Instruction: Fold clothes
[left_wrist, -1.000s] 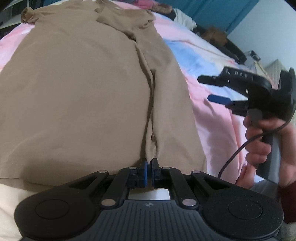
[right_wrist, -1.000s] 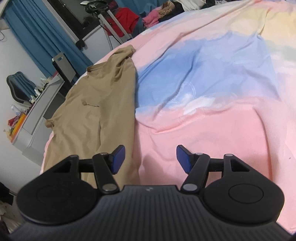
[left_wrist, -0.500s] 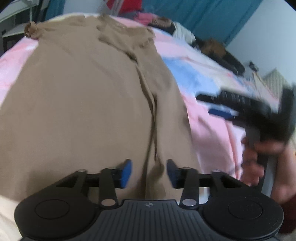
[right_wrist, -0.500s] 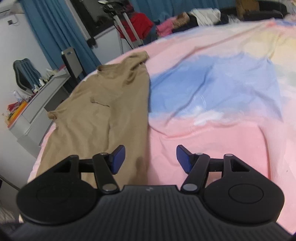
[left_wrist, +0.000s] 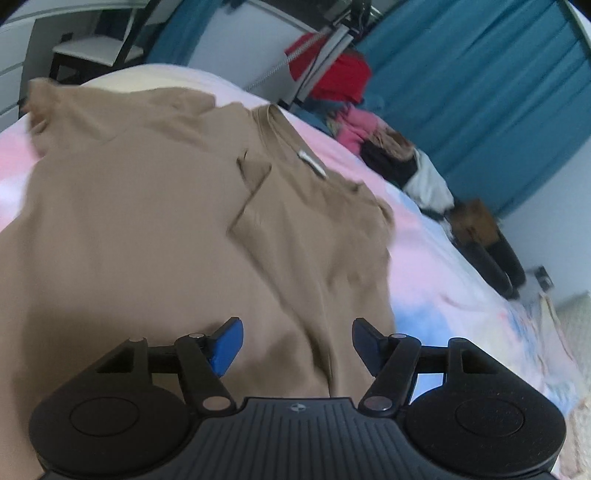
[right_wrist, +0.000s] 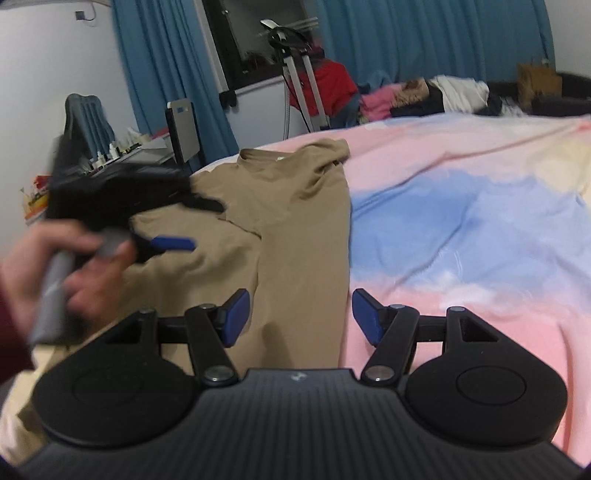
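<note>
Tan T-shirt is laid flat on the pink-and-blue bedsheet. Left gripper is spread empty above its folded side; right gripper is spread empty over its right edge.

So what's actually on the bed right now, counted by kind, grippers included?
Tan T-shirt: 1, lying flat with one side folded in
Open grippers over it: 2, the left gripper and the right gripper
Pastel bedsheet: 1
Total: 4

The right hand-held gripper hangs spread (empty) above the tan shirt's edge on the pastel bedspread.
</note>
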